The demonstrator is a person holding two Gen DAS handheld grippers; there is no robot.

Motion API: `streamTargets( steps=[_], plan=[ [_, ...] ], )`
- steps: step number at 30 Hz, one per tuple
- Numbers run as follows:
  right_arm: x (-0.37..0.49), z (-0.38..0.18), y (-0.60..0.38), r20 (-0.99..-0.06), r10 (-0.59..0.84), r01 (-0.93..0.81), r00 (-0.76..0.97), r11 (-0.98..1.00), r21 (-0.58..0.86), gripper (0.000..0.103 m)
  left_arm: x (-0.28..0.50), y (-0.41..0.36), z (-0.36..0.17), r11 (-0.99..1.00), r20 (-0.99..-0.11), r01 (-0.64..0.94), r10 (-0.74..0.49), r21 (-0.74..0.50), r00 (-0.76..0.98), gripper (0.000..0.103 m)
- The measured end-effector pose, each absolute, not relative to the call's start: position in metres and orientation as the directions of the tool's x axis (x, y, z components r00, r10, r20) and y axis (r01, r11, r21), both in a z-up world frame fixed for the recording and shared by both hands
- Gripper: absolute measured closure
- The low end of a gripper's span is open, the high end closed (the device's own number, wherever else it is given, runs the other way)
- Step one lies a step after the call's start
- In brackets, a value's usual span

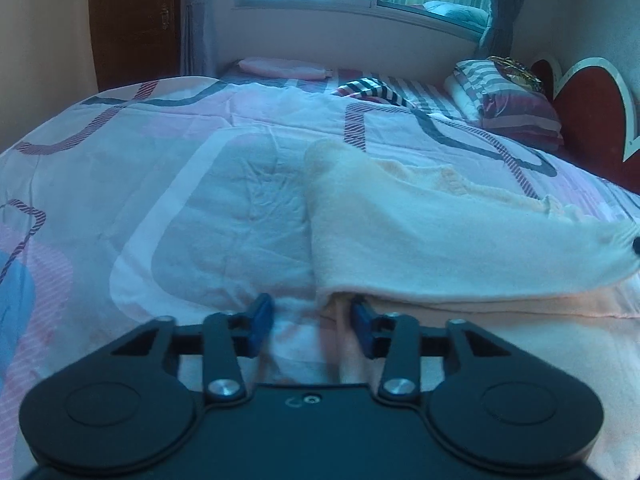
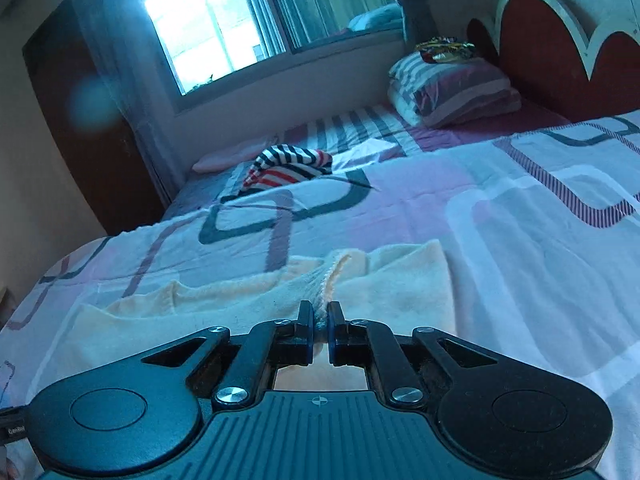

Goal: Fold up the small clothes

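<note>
Pinching a bunched ridge of the pale cream, fuzzy knitted garment [image 2: 248, 304] between the narrowly set black fingers of the right gripper [image 2: 319, 320], at the garment's near edge. Hiding the gripped stretch of cloth behind the fingers, so hard to tell how much fabric is caught. Pointing forward and low over the garment, with the camera tilted so the bed slopes across the right wrist view.

Holding the blue-padded fingers [image 1: 262, 316] of the left gripper [image 1: 312, 322] apart, gripping nothing. Slipping the right-hand pad just under the folded near edge of the garment [image 1: 440, 240]; hiding that fingertip partly beneath the cloth, contact impossible to confirm. Resting low and level, aimed along the garment's left side.

Lying folded over on itself on the pink, white and grey patterned quilt [image 1: 168, 184], the garment running off the right edge of the left wrist view, a small dark knob [image 1: 636, 245] showing at that cut-off end, too blurred to identify.

Beyond the garment: a crumpled striped navy, white and red cloth [image 2: 288, 164], then a striped pillow stack [image 2: 452, 92] against the red heart-shaped headboard [image 2: 552, 52], with something shiny on top, unclear. Farther still, a bright curtained window [image 2: 208, 20].
</note>
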State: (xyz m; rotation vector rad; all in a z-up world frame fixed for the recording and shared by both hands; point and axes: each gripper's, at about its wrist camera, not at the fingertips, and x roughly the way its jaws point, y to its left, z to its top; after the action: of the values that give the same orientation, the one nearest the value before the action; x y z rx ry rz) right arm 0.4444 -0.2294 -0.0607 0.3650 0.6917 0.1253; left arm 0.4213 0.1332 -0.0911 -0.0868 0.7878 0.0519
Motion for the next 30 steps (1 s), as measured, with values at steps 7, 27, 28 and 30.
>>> streamTargets(
  steps=[7,27,28,30],
  plan=[
    [0.434,-0.067,-0.24,-0.604,0.239,0.028,0.76,0.917,0.397,0.097,0.423,0.129,-0.092,0.994,-0.717,-0.072,-0.005,-0.077,0.697,0.081],
    [0.419,-0.084,-0.251,-0.645,0.219,0.044,0.732,0.93,0.365,0.097,0.425,0.138,-0.092,0.989,-0.724,-0.08,-0.037,-0.127,0.688,0.078],
    [0.419,-0.085,-0.251,-0.65,0.213,0.048,0.729,0.932,0.359,0.097,0.425,0.138,-0.092,0.989,-0.725,-0.079,-0.037,-0.126,0.688,0.078],
    [0.418,-0.089,-0.251,-0.661,0.205,0.056,0.722,0.934,0.352,0.097,0.425,0.138,-0.092,0.989,-0.725,-0.076,-0.038,-0.125,0.688,0.078]
  ],
)
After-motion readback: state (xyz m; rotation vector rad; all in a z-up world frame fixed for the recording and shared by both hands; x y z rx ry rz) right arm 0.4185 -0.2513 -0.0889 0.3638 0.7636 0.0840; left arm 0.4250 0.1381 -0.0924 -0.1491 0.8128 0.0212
